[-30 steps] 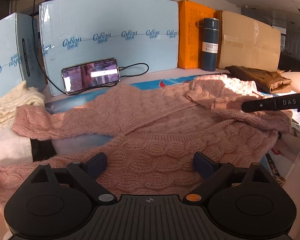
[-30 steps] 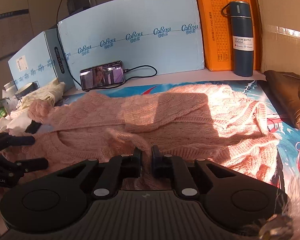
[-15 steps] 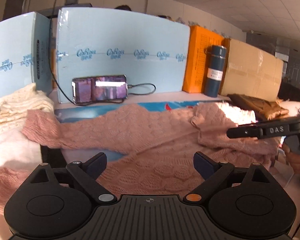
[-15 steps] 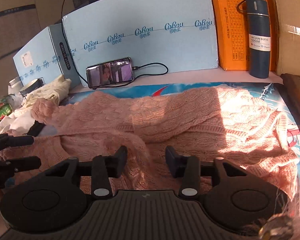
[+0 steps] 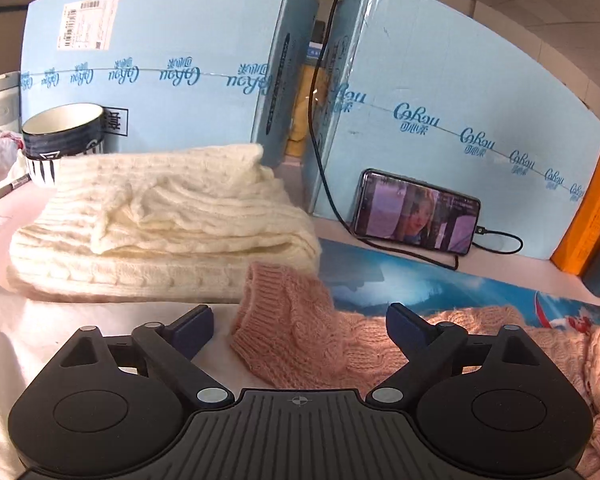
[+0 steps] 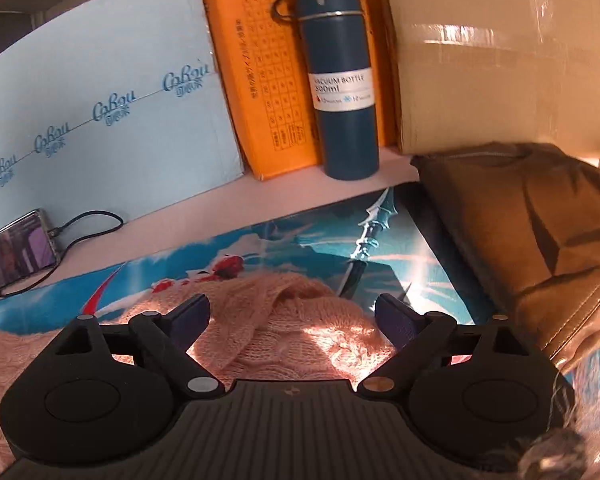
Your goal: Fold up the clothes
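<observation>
A pink cable-knit sweater (image 5: 480,344) lies spread on the printed blue mat (image 5: 400,276). In the left wrist view its ribbed sleeve cuff (image 5: 268,312) sits between the wide jaws of my left gripper (image 5: 300,322), which are closing; the pads stand clear of the wool. In the right wrist view a humped corner of the same sweater (image 6: 288,320) lies between the jaws of my right gripper (image 6: 292,316), which are opening and hold nothing.
A folded cream knit (image 5: 160,224) lies left of the cuff, with a dark bowl (image 5: 64,128) behind. Pale blue boxes (image 5: 440,92), a charging phone (image 5: 416,212), an orange box (image 6: 260,68), a blue vacuum bottle (image 6: 340,80) and a cardboard box (image 6: 500,52) line the back. A brown garment (image 6: 532,240) lies at right.
My right gripper let go of the sweater, opened wide and swung right to its corner. My left gripper swung left to the sleeve cuff, in front of the cream knit.
</observation>
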`<state>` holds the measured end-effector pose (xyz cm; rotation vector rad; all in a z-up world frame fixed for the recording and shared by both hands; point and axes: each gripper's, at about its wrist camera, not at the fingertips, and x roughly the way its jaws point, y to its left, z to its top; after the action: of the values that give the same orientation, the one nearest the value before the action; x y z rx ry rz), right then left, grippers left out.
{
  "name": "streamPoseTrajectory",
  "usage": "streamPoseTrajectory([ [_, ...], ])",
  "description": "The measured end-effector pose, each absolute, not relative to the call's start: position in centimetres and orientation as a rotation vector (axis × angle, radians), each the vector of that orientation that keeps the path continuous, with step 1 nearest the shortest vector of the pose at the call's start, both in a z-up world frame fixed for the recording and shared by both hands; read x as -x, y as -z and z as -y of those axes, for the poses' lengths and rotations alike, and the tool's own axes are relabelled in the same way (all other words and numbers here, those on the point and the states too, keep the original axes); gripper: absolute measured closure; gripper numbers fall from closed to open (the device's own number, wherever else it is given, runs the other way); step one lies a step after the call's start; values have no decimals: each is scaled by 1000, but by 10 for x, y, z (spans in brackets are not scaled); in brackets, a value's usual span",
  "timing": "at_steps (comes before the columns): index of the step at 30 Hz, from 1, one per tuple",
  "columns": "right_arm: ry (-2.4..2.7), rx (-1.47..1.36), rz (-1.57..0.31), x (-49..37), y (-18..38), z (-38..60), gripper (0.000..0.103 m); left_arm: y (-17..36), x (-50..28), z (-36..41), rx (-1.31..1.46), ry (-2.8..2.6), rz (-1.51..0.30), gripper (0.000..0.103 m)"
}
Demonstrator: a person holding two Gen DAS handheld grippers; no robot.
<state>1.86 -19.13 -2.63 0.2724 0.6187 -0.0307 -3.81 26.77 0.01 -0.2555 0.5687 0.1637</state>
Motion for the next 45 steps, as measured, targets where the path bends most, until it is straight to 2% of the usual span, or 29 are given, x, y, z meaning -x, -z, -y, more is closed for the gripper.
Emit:
streamPoseTrajectory([
  [1, 19, -293, -607, -17, 28, 194, 14, 2, 36, -265, 241, -159, -585, 26],
  [2, 7, -302, -603, -14, 28, 195, 20, 2, 35, -261, 223, -156, -585, 40],
  [3, -1, -304, -601, -12, 28, 195, 31, 1, 35, -259, 213, -139, -576, 51],
  [4, 3, -291, -604, -11, 28, 193, 34, 1, 36, -257, 208, -122, -569, 77],
  [5, 3, -274, -606, -11, 28, 190, 52, 0, 37, -255, 203, -105, -561, 92],
  [6, -20, -267, -610, -10, 28, 188, 78, -2, 40, -252, 190, -96, -534, 92],
  [7, -34, -259, -611, -10, 27, 186, 85, -5, 44, -250, 178, -100, -506, 92],
  [12, 60, -198, -561, -2, 22, 187, 93, -17, 56, -261, 192, -178, -431, 92],
  [16, 75, -198, -587, -7, 26, 192, 93, -3, 42, -272, 227, -184, -533, 90],
  [17, 74, -201, -592, -8, 27, 192, 93, -1, 39, -274, 239, -187, -553, 85],
  [19, 72, -219, -588, -7, 28, 195, 91, -1, 42, -280, 277, -197, -546, 81],
  [21, 72, -289, -551, -1, 28, 205, 80, -10, 59, -282, 300, -202, -476, 69],
  [22, 85, -338, -501, 6, 26, 212, 74, -16, 71, -280, 299, -197, -429, 59],
  [23, 108, -380, -424, 18, 23, 219, 56, -23, 82, -279, 299, -192, -381, 43],
  [24, 129, -407, -336, 30, 19, 224, 38, -31, 96, -275, 282, -173, -323, 34],
  [25, 144, -427, -247, 42, 15, 227, 32, -36, 110, -270, 251, -157, -272, 18],
  [26, 148, -428, -165, 53, 10, 227, 26, -41, 123, -265, 218, -142, -222, 9],
  [27, 146, -418, -101, 62, 6, 226, 19, -43, 135, -258, 176, -136, -193, 8],
  [32, 75, -387, 84, 96, -3, 221, 0, -41, 181, -229, -25, -90, -92, 6],
  [35, -18, -344, 105, 117, -11, 215, 0, -36, 203, -212, -200, -71, -40, 0],
  [37, -115, -300, 97, 133, -18, 211, 0, -30, 217, -197, -347, -11, -28, 0],
  [41, -321, -118, 63, 163, -25, 196, 0, -14, 231, -164, -624, 192, -103, 0],
  [45, -444, 110, 42, 195, -20, 182, 0, 3, 233, -143, -790, 337, -194, 0],
])
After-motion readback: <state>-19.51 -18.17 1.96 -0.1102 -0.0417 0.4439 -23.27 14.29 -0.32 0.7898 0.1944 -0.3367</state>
